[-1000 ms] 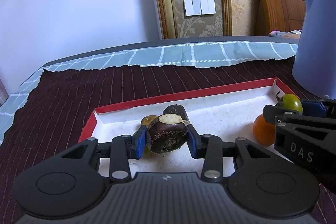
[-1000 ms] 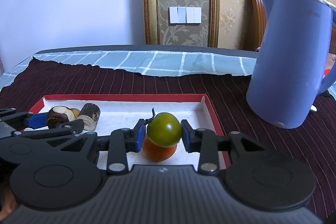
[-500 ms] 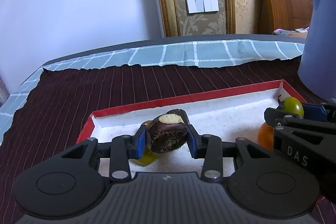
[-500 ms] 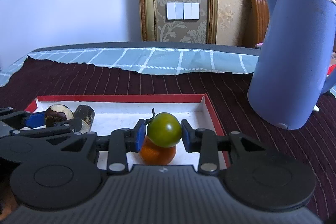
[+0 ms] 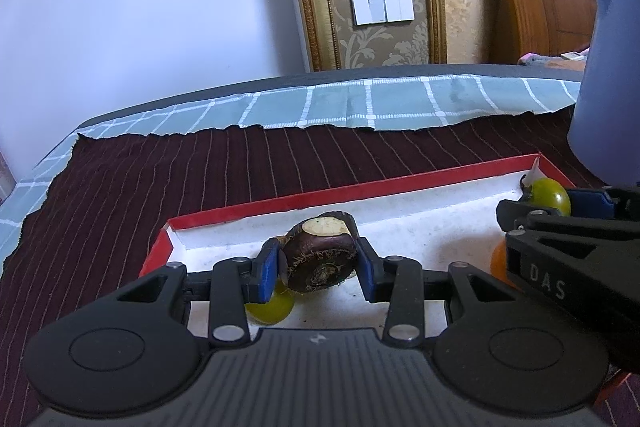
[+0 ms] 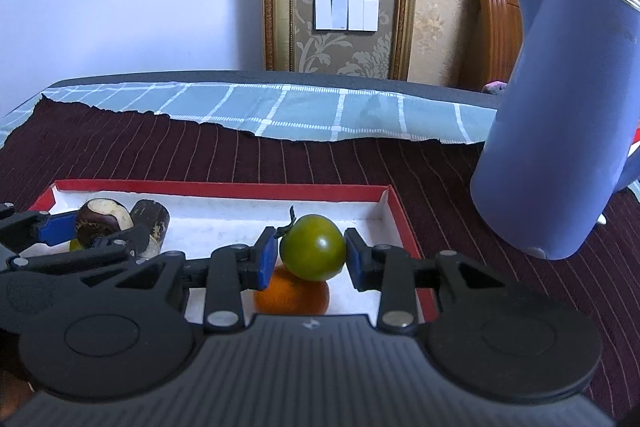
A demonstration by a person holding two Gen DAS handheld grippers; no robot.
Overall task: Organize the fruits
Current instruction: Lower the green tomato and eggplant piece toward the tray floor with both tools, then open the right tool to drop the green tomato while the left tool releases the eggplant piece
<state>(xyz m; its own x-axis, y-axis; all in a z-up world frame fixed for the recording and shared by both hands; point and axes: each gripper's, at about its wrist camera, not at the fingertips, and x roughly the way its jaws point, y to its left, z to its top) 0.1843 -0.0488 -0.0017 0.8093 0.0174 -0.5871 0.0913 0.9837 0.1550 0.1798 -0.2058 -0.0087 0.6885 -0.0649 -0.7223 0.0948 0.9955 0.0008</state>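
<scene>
My left tongs pinch the brown water chestnut above the red tray's left end; my right tongs pinch the green tomato over the orange fruit near its right end.

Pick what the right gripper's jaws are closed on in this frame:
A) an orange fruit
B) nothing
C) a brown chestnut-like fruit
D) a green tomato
D: in the right wrist view the right gripper has its jaws pressed against both sides of the green tomato, held above the orange fruit in the red tray.
</scene>
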